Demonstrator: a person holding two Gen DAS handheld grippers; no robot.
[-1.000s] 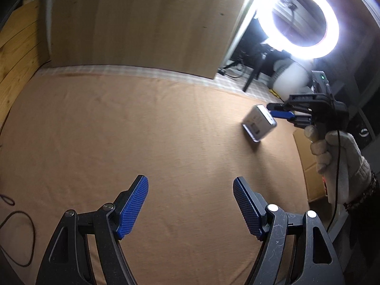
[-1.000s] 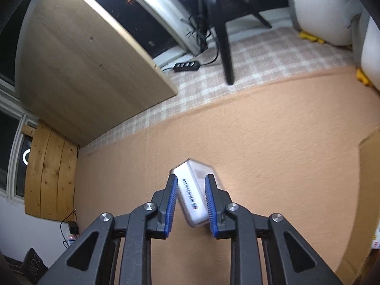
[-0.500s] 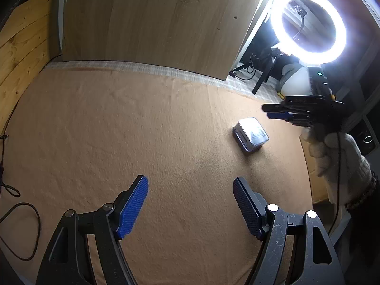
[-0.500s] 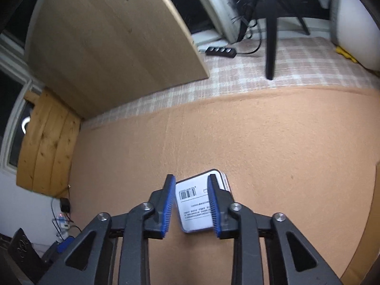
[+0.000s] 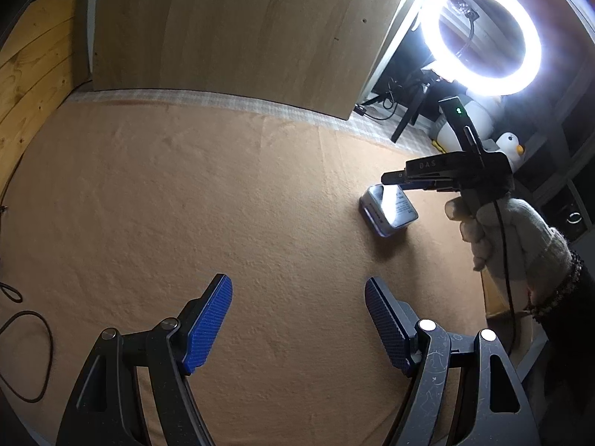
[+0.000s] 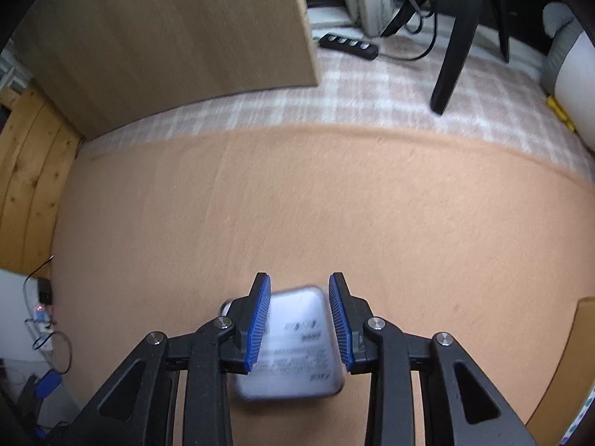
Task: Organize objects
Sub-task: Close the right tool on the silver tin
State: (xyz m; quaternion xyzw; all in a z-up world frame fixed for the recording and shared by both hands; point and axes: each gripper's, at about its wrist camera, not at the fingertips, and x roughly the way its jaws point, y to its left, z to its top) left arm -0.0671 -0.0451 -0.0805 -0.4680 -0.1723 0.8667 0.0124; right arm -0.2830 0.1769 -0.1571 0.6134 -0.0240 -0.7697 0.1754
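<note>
A small silver box with a printed label lies flat on the orange blanket, at the right in the left wrist view. My right gripper, held by a gloved hand, hovers just above it. In the right wrist view the box shows, blurred, below and between the blue pads. The right gripper is narrowly open and its pads do not press the box. My left gripper stands wide open over bare blanket with nothing between its fingers.
A wooden board leans at the back. A ring light glares at the upper right above a plush penguin. A cardboard box edge sits right of the blanket. A power strip and a tripod leg stand on the checked floor.
The right gripper let go of the silver box, which went from tilted between the pads to lying flat on the blanket. The right gripper shifted over it. The left gripper stayed put.
</note>
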